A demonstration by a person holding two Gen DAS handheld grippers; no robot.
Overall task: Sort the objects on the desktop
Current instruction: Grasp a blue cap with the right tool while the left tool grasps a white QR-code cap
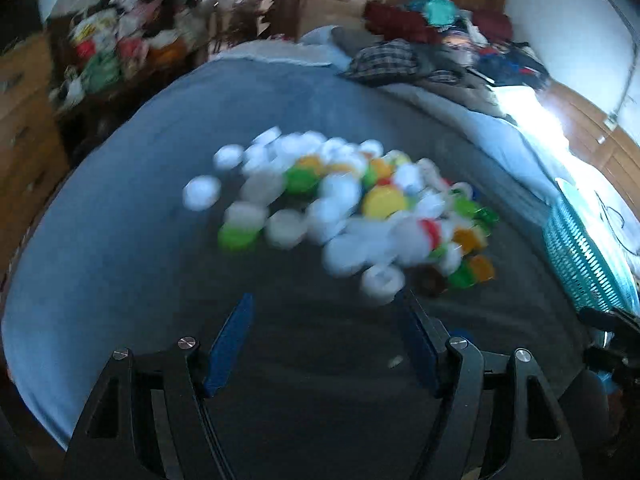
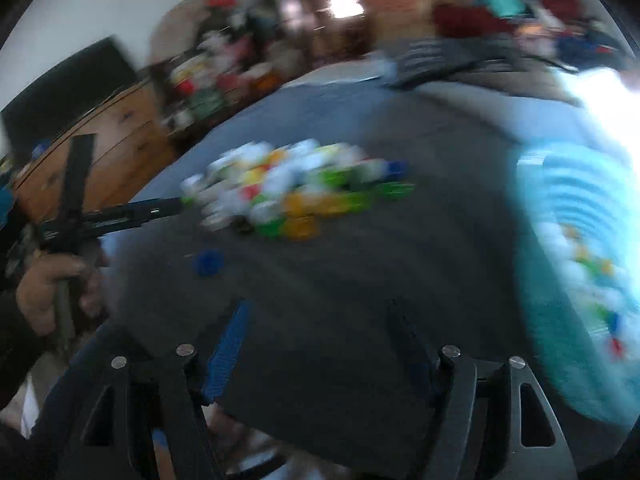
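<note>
Bottle caps, small round plastic ones in white, green, yellow, orange and red (image 1: 340, 204), lie heaped on the dark grey cloth (image 1: 140, 208), your two grippers both empty.

Left wrist view: your left gripper (image 1: 328, 308) hangs over bare cloth at the near edge, its blue-padded fingers (image 1: 230, 344) apart with nothing between them; the heap sits just beyond the tips, a white cap (image 1: 382, 282) nearest, and the teal slotted basket (image 1: 584, 256) stands at the right edge. Right wrist view, badly blurred: your right gripper (image 2: 316, 316) is likewise spread and empty, the heap (image 2: 296, 192) near the cloth's middle, a lone blue cap (image 2: 206, 262) closer in, and the basket (image 2: 560, 360) on the right, caps inside. Expect light, stiff, slippery caps that skid: pinch one loose outlier across its rim.
</note>
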